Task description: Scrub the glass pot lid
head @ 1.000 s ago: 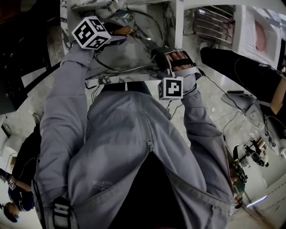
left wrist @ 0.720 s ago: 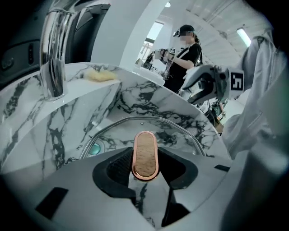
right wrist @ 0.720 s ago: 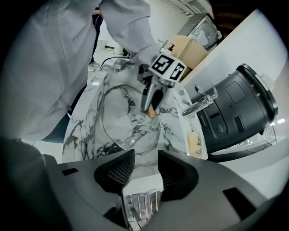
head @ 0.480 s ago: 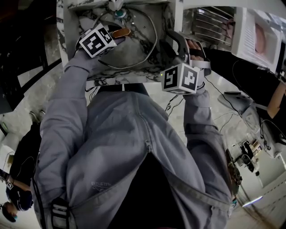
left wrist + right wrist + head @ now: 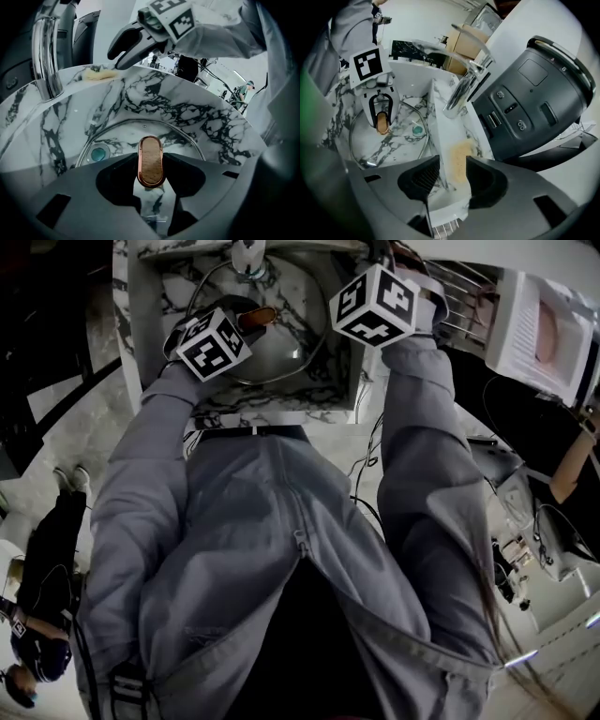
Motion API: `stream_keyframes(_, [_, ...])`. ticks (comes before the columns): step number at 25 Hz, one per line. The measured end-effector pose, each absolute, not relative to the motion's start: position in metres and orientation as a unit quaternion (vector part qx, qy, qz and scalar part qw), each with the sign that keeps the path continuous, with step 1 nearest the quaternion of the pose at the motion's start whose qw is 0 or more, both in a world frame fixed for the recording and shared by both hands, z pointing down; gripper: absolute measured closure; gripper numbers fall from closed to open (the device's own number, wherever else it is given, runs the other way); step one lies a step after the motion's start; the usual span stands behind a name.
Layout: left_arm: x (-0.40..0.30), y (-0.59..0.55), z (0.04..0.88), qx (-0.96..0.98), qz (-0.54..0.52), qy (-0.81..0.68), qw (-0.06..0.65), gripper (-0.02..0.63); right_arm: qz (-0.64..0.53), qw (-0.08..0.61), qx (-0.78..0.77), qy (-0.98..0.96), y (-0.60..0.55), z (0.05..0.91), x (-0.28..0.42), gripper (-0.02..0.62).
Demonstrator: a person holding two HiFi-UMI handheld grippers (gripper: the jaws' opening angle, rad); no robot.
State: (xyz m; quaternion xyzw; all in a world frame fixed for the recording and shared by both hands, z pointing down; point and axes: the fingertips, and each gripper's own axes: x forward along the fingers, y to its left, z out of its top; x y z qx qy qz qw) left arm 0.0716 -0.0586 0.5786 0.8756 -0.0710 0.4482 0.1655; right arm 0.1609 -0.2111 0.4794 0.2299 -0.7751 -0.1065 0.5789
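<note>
Half the lid [image 5: 180, 140] hides behind the left gripper [image 5: 150, 162], pinching its copper-rimmed knob [image 5: 383, 123]; clear glass, steel rim; right gripper [image 5: 453, 165] jaws spread.

R gripper [image 5: 452, 165] swings from front sink edge up to back ledge [image 5: 440, 140] by faucet [image 5: 461, 91], now over yellow sponge [image 5: 99, 74]. L gripper [image 5: 151, 159] dips glass lid [image 5: 140, 132] slightly lower in basin [image 5: 197, 108].

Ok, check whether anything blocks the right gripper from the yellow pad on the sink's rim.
Nothing visible does. The right gripper hangs open just above the yellow pad on the sink rim. The tap stands beyond the pad, and the left gripper grips the lid handle down in the basin.
</note>
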Motion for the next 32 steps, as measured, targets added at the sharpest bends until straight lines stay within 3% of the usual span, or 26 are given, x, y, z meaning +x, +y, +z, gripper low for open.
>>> stream_keyframes(9, [0.068,-0.057,0.588,0.878,0.448,-0.069,0.152,0.419,-0.089,0.620,0.179,-0.759,-0.229,0.519,0.154,0.417])
stream_keyframes(17, [0.061,-0.059,0.576,0.883,0.419,-0.101,0.187,0.405,-0.088,0.630,0.193,-0.747,-0.228,0.525,0.155,0.416])
stream_keyframes(23, [0.037,-0.065,0.539,0.888,0.374,-0.163,0.210,0.382,-0.118,0.623,0.222,-0.741,-0.207,0.517,0.149,0.534])
stream_keyframes(24, [0.032,-0.067,0.530,0.890,0.361,-0.180,0.214,0.392,-0.117,0.620,0.224,-0.743,-0.202,0.515,0.147,0.538])
stream_keyframes(27, [0.016,-0.072,0.503,0.891,0.322,-0.237,0.217,0.544,-0.117,0.609,0.229,-0.750,-0.183,0.504,0.139,0.545])
stream_keyframes(32, [-0.003,-0.065,0.468,0.889,0.288,-0.298,0.195,0.589,-0.122,0.582,0.226,-0.772,-0.147,0.482,0.106,0.548])
